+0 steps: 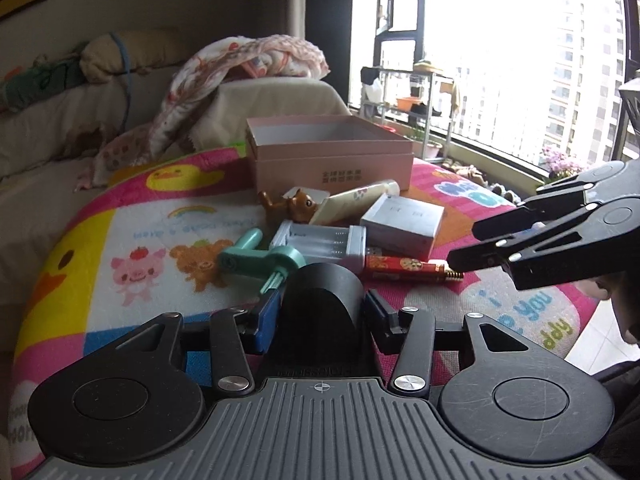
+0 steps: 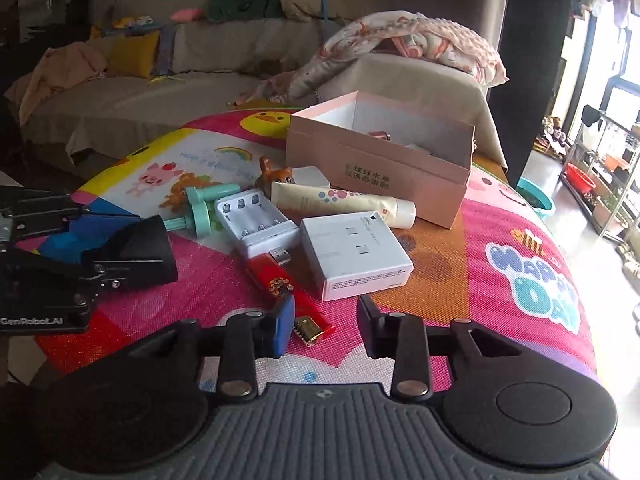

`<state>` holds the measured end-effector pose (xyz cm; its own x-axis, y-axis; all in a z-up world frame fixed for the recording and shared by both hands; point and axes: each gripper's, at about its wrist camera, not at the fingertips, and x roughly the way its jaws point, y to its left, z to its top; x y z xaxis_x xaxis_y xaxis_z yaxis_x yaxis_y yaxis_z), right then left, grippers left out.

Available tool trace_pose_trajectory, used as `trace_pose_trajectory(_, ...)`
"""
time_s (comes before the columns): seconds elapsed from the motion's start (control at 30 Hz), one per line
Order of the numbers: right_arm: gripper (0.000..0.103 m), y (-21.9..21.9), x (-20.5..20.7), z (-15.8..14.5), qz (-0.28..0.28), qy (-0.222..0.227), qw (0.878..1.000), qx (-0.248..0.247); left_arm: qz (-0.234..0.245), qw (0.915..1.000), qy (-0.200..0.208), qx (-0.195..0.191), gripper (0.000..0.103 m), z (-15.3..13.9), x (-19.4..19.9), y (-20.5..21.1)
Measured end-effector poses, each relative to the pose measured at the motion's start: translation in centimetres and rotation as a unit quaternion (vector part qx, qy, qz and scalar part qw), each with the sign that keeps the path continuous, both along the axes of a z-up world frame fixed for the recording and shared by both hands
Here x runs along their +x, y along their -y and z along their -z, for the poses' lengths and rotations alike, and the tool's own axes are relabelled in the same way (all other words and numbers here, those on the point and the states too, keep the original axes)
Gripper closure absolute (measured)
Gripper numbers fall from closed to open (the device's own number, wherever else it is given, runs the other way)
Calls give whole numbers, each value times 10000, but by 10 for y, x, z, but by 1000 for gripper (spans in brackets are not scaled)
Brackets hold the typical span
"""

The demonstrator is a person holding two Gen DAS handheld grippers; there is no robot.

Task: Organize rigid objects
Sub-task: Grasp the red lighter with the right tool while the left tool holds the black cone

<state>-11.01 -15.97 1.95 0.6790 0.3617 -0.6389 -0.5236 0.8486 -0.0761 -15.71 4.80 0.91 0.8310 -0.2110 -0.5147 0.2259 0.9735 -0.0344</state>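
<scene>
The left gripper point(image 1: 320, 314) pinches a black half-round block point(image 1: 322, 304); the right gripper point(image 2: 326, 326) is spread above the red lighter point(image 2: 288, 290), which lies pointing toward the pink cardboard box point(image 2: 380, 172).

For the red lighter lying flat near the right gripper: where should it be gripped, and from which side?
Grip the red lighter across its narrow width at mid-body, coming from above. It lies flat on the mat, long axis running diagonally, gold end nearest the open right gripper. The far end sits close to the white box and battery charger, so mid-body likely leaves more finger room.
</scene>
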Motion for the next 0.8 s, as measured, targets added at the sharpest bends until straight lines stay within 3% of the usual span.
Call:
trace_pose_trajectory(0.03,50,0,-1,0,-6,-42,10000,52,-26,10000,-28,-33,51,0,1,0)
trace_pose_trajectory(0.1,50,-2,-4,5,-50,-39,10000,3,-25,10000,-58,-12,51,-1,0,0)
trace_pose_trajectory(0.2,50,-7,-6,17,1,197,9985,-519,20,9999,-104,31,51,-1,-2,1)
trace_pose_trajectory(0.33,45,7,9,25,875,604,9888,-1043,-41,9998,-161,-98,50,1,-3,-1)
trace_pose_trajectory(0.37,44,12,13,23,1015,496,9893,-924,-49,9997,-197,-130,49,2,-3,-1)
trace_pose_trajectory(0.43,23,23,17,17,1010,100,9942,-343,-38,9994,-289,-167,46,5,-3,-1)
trace_pose_trajectory(0.5,11,26,16,13,857,-284,9952,372,-48,9993,-348,-97,44,10,-4,0)
trace_pose_trajectory(0.57,10,17,15,16,719,-607,9924,797,-51,9991,-416,-69,42,14,-5,0)
trace_pose_trajectory(0.63,10,-1,18,21,550,-751,9929,744,-56,9993,-377,-44,42,14,-8,-1)
trace_pose_trajectory(0.77,10,-31,25,29,627,-488,9964,281,-76,9994,-342,-80,43,13,-10,-3)
trace_pose_trajectory(0.8,17,-33,26,29,618,-447,9969,203,-71,9995,-286,-76,44,12,-11,-3)
